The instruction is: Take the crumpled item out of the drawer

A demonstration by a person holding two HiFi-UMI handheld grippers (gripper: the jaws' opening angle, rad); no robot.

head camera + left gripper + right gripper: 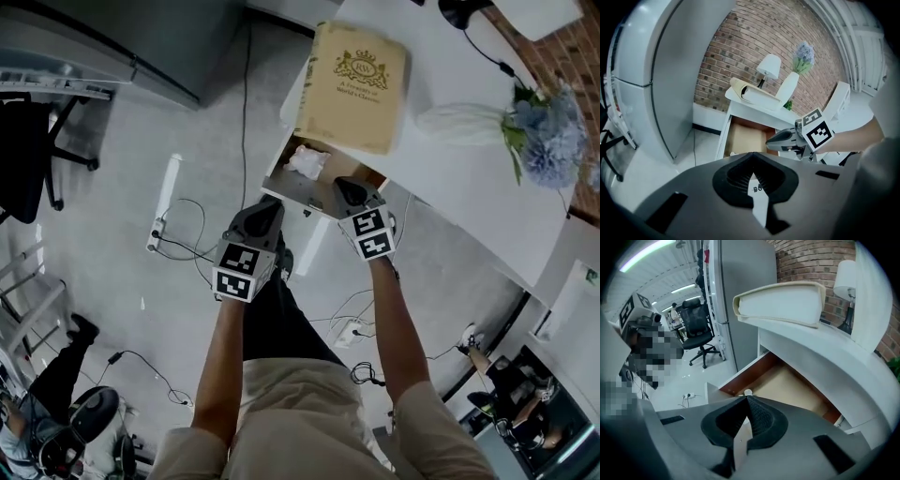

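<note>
The crumpled white item (pixel 307 162) lies in the far left corner of the open wooden drawer (pixel 323 195), under the white desk (pixel 450 178). A large tan book (pixel 353 86) overhangs the desk edge above the drawer. My left gripper (pixel 273 204) hangs shut and empty just before the drawer's front. My right gripper (pixel 343 185) is shut and empty over the drawer's front right part. In the right gripper view a bit of the white item (pixel 748 392) peeks over the shut jaws of my right gripper (pixel 747 397). In the left gripper view my left gripper (pixel 751 154) points at the drawer (pixel 740 136).
A white vase with blue flowers (pixel 525 131) lies on the desk, with a lamp (pixel 768 65) by the brick wall. A power strip (pixel 161 208) and cables lie on the floor to the left. An office chair (pixel 28 159) and a grey cabinet (pixel 122 37) stand farther left.
</note>
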